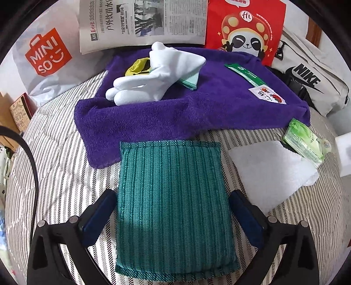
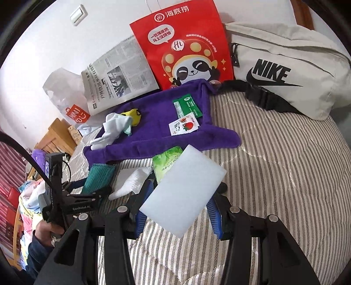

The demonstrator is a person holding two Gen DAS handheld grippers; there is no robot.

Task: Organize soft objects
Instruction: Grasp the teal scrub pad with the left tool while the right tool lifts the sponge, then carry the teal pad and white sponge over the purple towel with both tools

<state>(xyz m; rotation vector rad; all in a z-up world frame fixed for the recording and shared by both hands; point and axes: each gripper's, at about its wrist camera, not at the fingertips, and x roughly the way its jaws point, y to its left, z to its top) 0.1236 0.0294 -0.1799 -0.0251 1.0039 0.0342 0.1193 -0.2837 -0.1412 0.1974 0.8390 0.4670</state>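
A teal knitted pad [image 1: 173, 206] lies flat on the striped bedspread [image 1: 65, 166], just in front of a purple towel [image 1: 175, 116]. My left gripper [image 1: 173, 210] stands open around the pad, with a blue pad on each side and a small gap at both edges. In the right wrist view my right gripper [image 2: 178, 211] is shut on a white foam block [image 2: 184, 188], held tilted above the bedspread [image 2: 285, 175]. White gloves [image 1: 153, 74] and a yellow item [image 1: 137, 65] rest on the towel.
A white padded sheet [image 1: 269, 168] and a green tissue pack [image 1: 305, 140] lie right of the teal pad. Two sachets [image 1: 266, 97] sit on the towel. Newspaper [image 1: 142, 19], a red panda bag [image 1: 243, 28], a Nike bag [image 1: 311, 81] and a Miniso bag [image 1: 48, 54] line the far side.
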